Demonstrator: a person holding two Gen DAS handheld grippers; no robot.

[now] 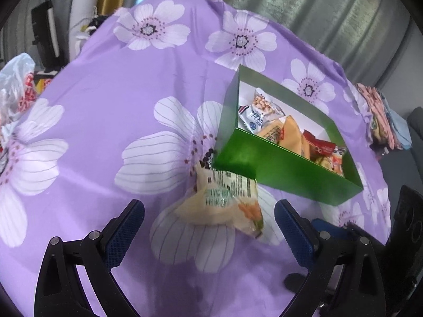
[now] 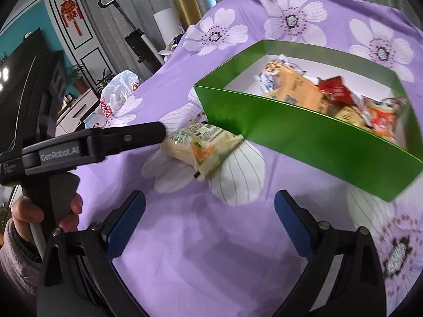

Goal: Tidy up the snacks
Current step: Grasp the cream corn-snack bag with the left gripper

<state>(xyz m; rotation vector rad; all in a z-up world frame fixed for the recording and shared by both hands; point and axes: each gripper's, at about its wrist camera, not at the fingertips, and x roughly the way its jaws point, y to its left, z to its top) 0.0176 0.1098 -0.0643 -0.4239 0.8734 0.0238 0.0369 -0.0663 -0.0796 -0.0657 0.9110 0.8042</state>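
Observation:
A pale yellow snack packet lies on the purple flowered cloth, touching the near left corner of the green box. The box holds several snack packets. My left gripper is open, its blue pads on either side of the packet's near end, just above the cloth. In the right wrist view the same packet lies by the box's corner, and the left gripper's arm reaches to it from the left. My right gripper is open and empty, a little nearer than the packet.
The table is covered by a purple cloth with white flowers. A white plastic bag lies at the table's left edge. More snack packets sit at the far right edge. Curtains and furniture stand beyond.

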